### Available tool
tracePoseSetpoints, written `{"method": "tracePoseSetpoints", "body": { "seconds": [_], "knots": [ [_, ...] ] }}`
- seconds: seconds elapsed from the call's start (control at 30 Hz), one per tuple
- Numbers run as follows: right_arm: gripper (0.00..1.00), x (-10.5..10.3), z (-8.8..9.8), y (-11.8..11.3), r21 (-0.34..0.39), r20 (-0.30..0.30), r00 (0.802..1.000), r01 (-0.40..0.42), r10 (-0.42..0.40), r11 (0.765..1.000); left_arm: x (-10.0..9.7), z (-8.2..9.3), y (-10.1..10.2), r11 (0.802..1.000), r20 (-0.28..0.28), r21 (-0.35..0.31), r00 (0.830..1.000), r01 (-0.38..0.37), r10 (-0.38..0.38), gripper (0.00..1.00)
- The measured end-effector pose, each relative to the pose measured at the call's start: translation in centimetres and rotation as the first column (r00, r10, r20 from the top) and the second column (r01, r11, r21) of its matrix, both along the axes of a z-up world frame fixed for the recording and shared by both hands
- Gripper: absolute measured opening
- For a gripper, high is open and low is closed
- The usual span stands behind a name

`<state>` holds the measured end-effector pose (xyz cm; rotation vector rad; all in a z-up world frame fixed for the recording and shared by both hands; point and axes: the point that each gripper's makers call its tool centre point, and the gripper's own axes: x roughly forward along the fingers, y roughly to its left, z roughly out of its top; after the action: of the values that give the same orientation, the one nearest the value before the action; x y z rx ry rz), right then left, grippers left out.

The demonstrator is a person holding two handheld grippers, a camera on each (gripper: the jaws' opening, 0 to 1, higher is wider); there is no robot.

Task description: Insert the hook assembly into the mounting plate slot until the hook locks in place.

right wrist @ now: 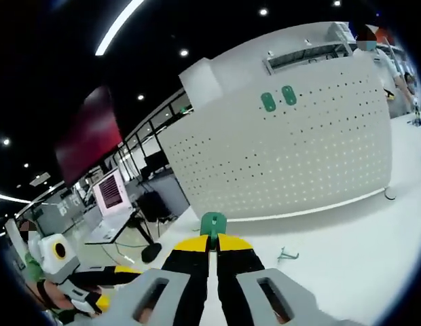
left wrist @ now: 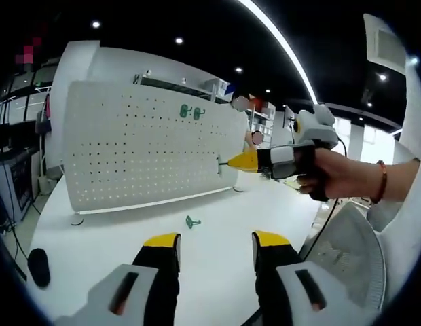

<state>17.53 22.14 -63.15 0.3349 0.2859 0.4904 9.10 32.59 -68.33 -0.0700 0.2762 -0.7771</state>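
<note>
While your right gripper (right wrist: 212, 252) is clamped on a green hook (right wrist: 213, 223), jaws together with the hook's plate end standing just past the yellow tips, the item inventory runs outward as follows.

Held hook: in the left gripper view, your right gripper (left wrist: 246, 161) comes in from 3 o'clock with the hook's thin prong (left wrist: 223, 161) at or just short of the board's right edge; contact cannot be confirmed.

White pegboard (right wrist: 292, 156): upright on the table, the mounting plate for this task. In the right gripper view it lies at 12 to 1 o'clock from the jaws, straight ahead. The hook's long axis runs along the jaws toward the holes, so the coming move is, by my judgement, a straight push forward.

Mounted hooks (right wrist: 278, 99): two green ones, side by side near the board's top.

Spare hook (left wrist: 192, 221): lying loose on the white table (left wrist: 217, 224), at 12 o'clock from your left gripper (left wrist: 216, 248).

Left gripper: jaws apart, holding nothing, low over the table and well off the board. Your right hand is the nearer.
</note>
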Motion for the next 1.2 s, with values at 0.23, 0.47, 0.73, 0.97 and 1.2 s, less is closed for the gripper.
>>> {"method": "tracePoseSetpoints", "body": {
  "seconds": [0.23, 0.47, 0.73, 0.97, 1.2],
  "knots": [
    [0.02, 1.9, 1.9, -0.5, -0.059, 0.058, 0.998, 0.03, -0.027, 0.998, -0.1, 0.3, -0.2, 1.0, 0.008, -0.011, 1.0, 0.012, -0.012, 0.5],
    [0.02, 4.0, 4.1, -0.9, -0.089, 0.119, 0.99, 0.082, -0.071, 0.993, -0.1, 0.7, -0.4, 1.0, 0.023, 0.0, 0.999, 0.029, -0.029, 0.54],
    [0.02, 5.9, 5.5, -1.6, -0.138, 0.172, 0.979, 0.135, -0.11, 0.981, -0.1, 1.1, -0.8, 0.999, 0.038, 0.004, 0.998, 0.054, -0.054, 0.62],
    [0.02, 7.4, 7.1, -1.9, -0.165, 0.225, 0.966, 0.167, -0.128, 0.972, -0.3, 1.1, -0.6, 0.998, 0.038, 0.007, 0.997, 0.062, -0.063, 0.67],
    [0.02, 8.8, 8.2, -2.2, -0.172, 0.25, 0.957, 0.192, -0.146, 0.966, -0.7, 0.8, -0.4, 0.997, 0.029, 0.017, 0.997, 0.074, -0.075, 0.7]
  ]
}}
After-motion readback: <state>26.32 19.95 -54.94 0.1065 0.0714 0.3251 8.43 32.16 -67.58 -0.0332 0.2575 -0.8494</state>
